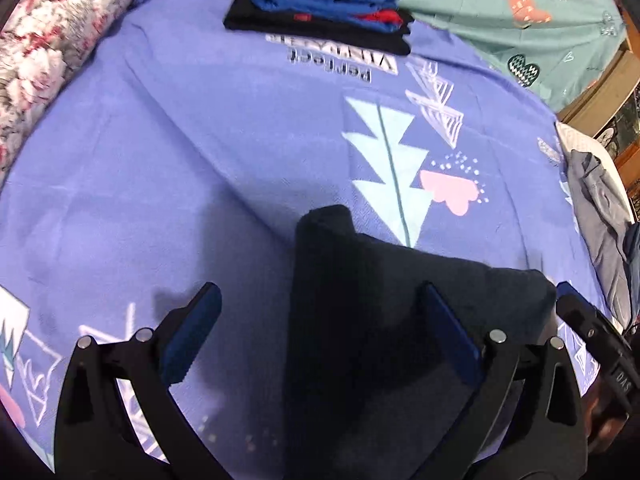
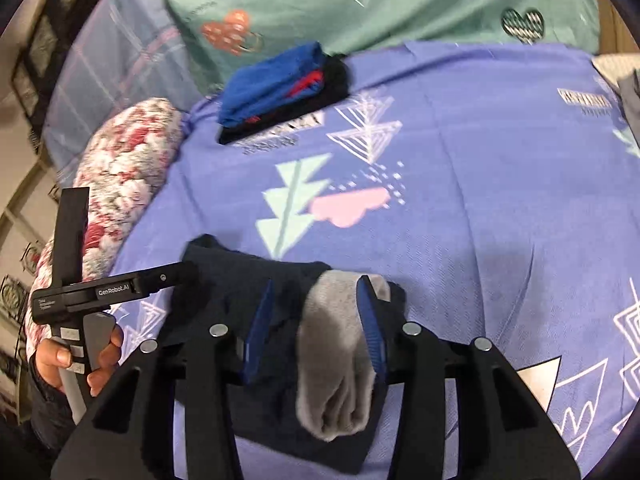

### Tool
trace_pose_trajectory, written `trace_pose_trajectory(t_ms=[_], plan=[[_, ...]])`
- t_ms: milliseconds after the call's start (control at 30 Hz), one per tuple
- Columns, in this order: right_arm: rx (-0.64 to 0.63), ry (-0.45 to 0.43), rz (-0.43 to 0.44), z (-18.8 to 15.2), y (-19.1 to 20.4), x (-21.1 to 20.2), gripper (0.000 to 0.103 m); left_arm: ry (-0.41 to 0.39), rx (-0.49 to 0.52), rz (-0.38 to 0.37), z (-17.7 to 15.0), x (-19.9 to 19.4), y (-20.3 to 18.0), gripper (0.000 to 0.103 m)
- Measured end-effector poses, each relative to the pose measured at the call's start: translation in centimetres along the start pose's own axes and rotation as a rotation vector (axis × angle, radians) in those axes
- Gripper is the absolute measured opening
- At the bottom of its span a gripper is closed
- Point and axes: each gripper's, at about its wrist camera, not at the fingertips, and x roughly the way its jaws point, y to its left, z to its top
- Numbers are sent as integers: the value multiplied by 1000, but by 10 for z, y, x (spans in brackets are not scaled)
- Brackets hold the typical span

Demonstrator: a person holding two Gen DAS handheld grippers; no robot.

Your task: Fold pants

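Note:
Dark navy pants [image 1: 380,312] lie folded into a small bundle on the purple bedsheet [image 1: 200,140]. My left gripper [image 1: 324,320] is open, wide apart, with the bundle's left part between its blue pads [image 1: 192,336]. In the right wrist view the pants [image 2: 256,280] show a grey inner lining or waistband part [image 2: 340,344]. My right gripper [image 2: 316,320] is open, its pads on either side of the grey part, not pressing it. The left gripper [image 2: 100,292] also shows there at the left, held by a hand.
A stack of folded clothes, blue on black [image 1: 320,0], sits at the far side of the bed, also in the right wrist view [image 2: 280,88]. A floral bolster [image 1: 52,52] lies on the left. Grey clothes [image 1: 600,208] lie at the right edge. A teal sheet [image 1: 500,12] lies beyond.

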Motion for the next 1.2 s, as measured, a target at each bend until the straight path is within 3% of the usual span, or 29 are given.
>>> trace_pose_trajectory(t_ms=[67, 167, 433, 567, 700, 800, 933, 1067, 1200], plan=[[16, 37, -25, -2, -8, 11, 44, 34, -17, 0, 2, 15, 2, 101], [65, 65, 7, -6, -21, 18, 46, 57, -55, -37, 4, 21, 7, 101], [-16, -9, 57, -31, -11, -41, 46, 40, -57, -45, -12, -3, 14, 101], [-77, 55, 90, -50, -1, -40, 27, 40, -44, -45, -18, -4, 11, 101], [-111, 66, 74, -55, 8, -31, 23, 40, -33, -49, -25, -8, 10, 101], [-126, 96, 6, -55, 9, -17, 19, 43, -17, -45, -30, -9, 8, 101], [-102, 99, 34, -53, 3, -19, 4, 53, 2, -38, -38, -7, 7, 101], [-94, 92, 44, -52, -5, -37, 3, 55, 14, -38, -41, -4, 7, 101], [-61, 132, 5, -58, -16, -21, 6, 60, 32, -26, -42, 0, 4, 101]])
